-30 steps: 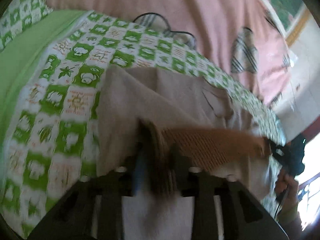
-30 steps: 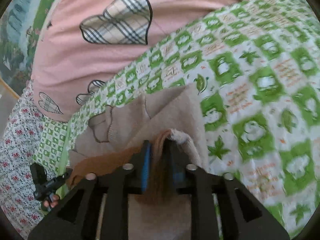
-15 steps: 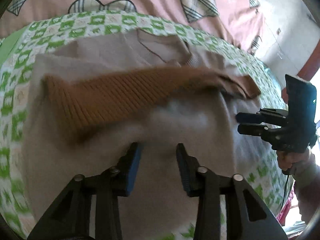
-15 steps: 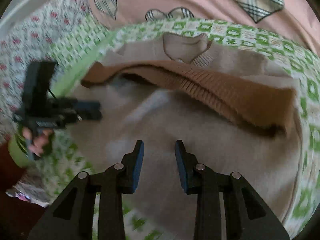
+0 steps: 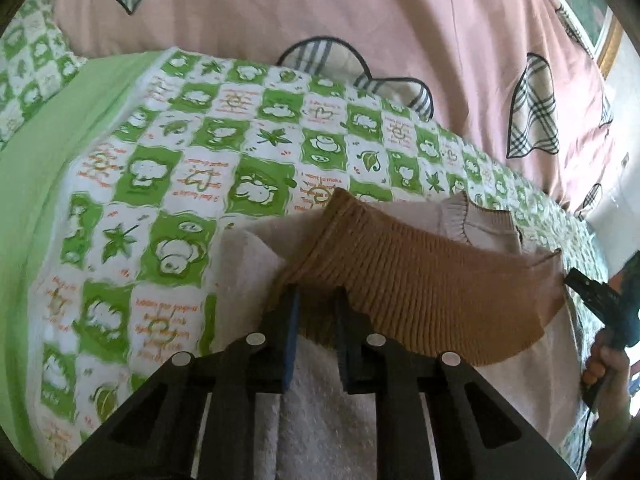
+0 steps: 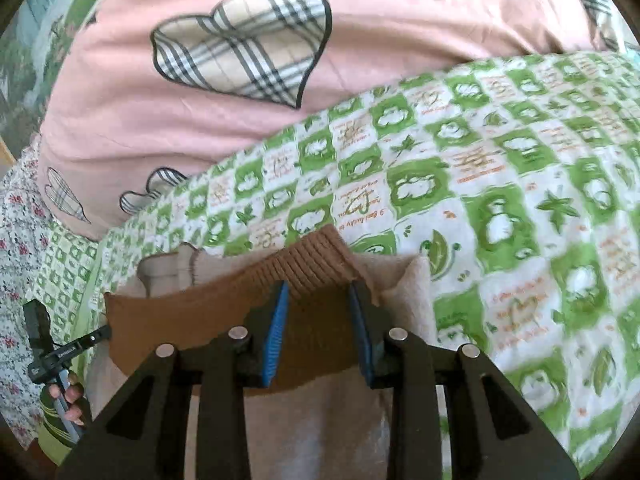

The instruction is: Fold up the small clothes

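The sweater (image 5: 420, 400) lies on the bed (image 5: 180, 200), its brown hem (image 5: 432, 296) folded up toward 12 o'clock. Both tools, left (image 5: 314, 336) and right (image 6: 320, 332), stand apart astride the hem. Close both evenly on the hem's 2 ends, keeping it taut.

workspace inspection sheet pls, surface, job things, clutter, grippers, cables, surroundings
Surface: green-and-white checked quilt spread on a bed.
Job's things: small beige knit sweater with brown ribbed hem band, lying on the quilt, hem band folded up over the body.
Clutter: nothing seen.
Grippers: left gripper jaws part open, straddling the hem band's left end; right gripper jaws open over its right end.
Cables: thin dark cable hanging below the right-hand gripper handle.
Surroundings: pink duvet with plaid hearts behind; floral sheet at the side.
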### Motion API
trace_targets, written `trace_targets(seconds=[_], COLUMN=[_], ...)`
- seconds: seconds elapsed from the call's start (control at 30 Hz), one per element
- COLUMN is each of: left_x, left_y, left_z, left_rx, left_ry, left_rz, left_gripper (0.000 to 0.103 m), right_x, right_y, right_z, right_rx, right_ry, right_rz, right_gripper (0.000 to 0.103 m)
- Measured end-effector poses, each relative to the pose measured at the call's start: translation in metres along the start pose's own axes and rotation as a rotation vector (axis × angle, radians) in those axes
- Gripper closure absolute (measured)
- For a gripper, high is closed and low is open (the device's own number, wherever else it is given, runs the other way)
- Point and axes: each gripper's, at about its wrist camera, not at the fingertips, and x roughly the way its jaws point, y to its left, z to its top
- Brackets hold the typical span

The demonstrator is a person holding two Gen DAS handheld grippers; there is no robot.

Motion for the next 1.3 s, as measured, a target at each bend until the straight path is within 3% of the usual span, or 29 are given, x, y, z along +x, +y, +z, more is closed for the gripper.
trace_targets(seconds=[0.13,0.3,0.4,0.53,0.63,0.67,0.73,1.03,1.3], left_x=[-0.043,-0.092,-0.107,-0.118,-0.125,-0.126,-0.123,-0.109,-0.086], left_y=[0.002,-0.021,-0.043,-0.05,-0.045,-0.042,-0.036,-0.017,0.0], left_z=[-0.024,-0.076,-0.115,-0.157,-0.181,-0.187,-0.192,-0.195,-0.166], left_rx=[-0.039,-0.037,-0.039,-0.123,-0.201,-0.225,-0.267,-0.413,-0.513], left_ry=[-0.03,-0.036,0.007,0.056,0.063,0.067,0.082,0.05,-0.033], left_rz=[0.05,-0.045,-0.114,-0.141,-0.128,-0.126,-0.12,-0.166,-0.158], left_gripper=[0.074,0.073,0.071,0.069,0.059,0.057,0.05,0.033,0.032], right_x=[-0.03,-0.054,-0.063,-0.074,-0.083,-0.086,-0.093,-0.11,-0.108], right_y=[0.021,0.059,0.069,0.069,0.064,0.063,0.059,0.06,0.064], right_z=[-0.02,-0.074,-0.11,-0.137,-0.151,-0.155,-0.161,-0.177,-0.173], right_rx=[-0.049,-0.146,-0.171,-0.176,-0.135,-0.122,-0.104,-0.066,-0.068], right_ry=[0.0,0.086,0.136,0.161,0.171,0.171,0.165,0.153,0.158], right_rz=[0.052,0.174,0.234,0.2,0.201,0.198,0.2,0.214,0.226], right_gripper=[0.069,0.069,0.069,0.069,0.068,0.062,0.056,0.055,0.055])
